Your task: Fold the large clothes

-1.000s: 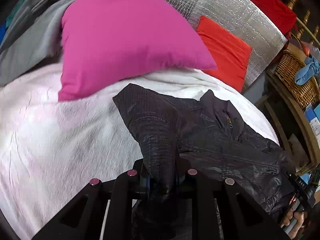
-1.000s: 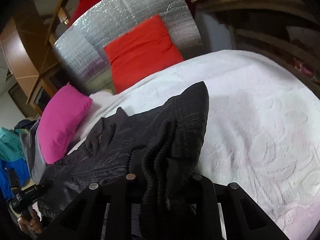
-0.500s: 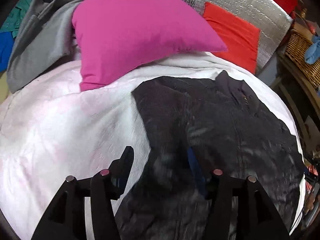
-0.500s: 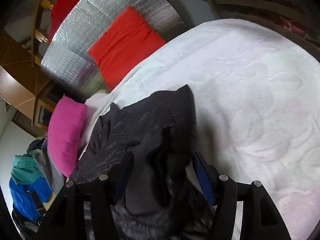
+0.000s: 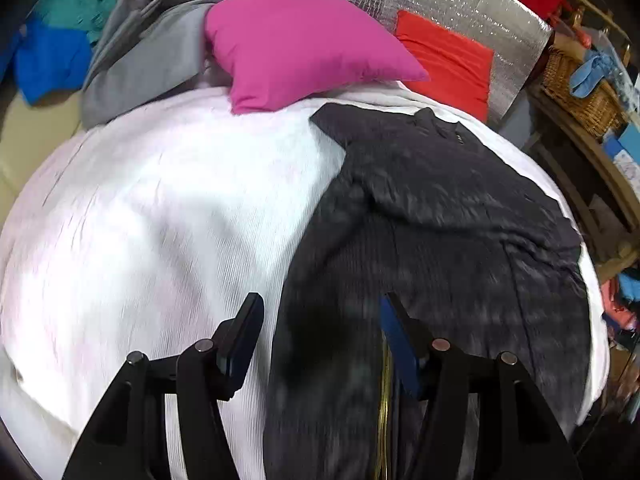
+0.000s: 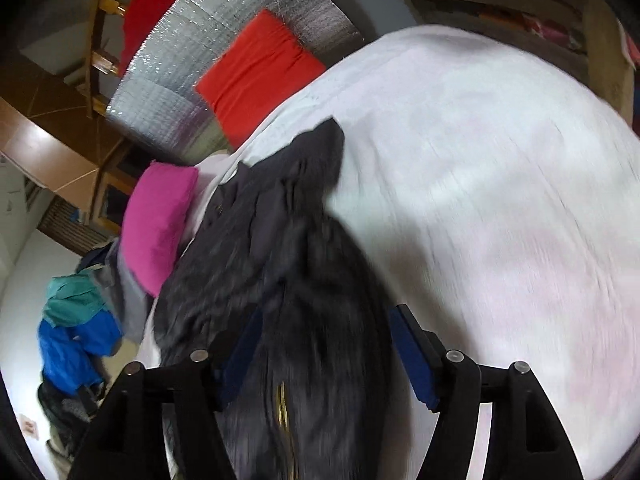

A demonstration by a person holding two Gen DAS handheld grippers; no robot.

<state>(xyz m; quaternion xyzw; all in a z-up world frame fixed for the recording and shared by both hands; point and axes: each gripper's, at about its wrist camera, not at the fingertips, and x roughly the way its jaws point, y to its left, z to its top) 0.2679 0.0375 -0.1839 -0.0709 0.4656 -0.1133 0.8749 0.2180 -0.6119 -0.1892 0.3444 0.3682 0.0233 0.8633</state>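
— Where's the dark jacket [image 5: 440,216] lying?

— Spread on the white bedspread [image 5: 160,220], with its collar end up toward the pink pillow [image 5: 304,44] and the red cushion [image 5: 448,60]. The cushion leans on a silver quilted panel [image 5: 460,4] at the head of the bed. From the left wrist view the jacket takes up the right half of the bed, and a fold of it runs across the chest. A gold zipper [image 5: 384,408] shows low down, near the fingers.

— And the left gripper [image 5: 320,316]?

— Its jaws have just been opening, and they stand apart now. The jacket's lower edge lies under the gap, but neither pad presses on it; the left-hand finger sits over bare bedspread.

— Same with the right gripper [image 6: 324,320]?

— Yes. Its jaws have just been opening too, and they stand wide. Dark cloth fills the space between the blue pads [image 6: 412,356], lying loose on the bed, not pinched. The picture is blurred, so I can't say whether cloth brushes a pad.

— What else is around?

— A grey garment [image 5: 148,52] heaped left of the pink pillow, with blue and teal clothing [image 5: 56,44] beyond it. On the far right there's a wicker basket [image 5: 580,92] on a wooden shelf, with a light blue cloth [image 5: 592,68] draped over its rim.
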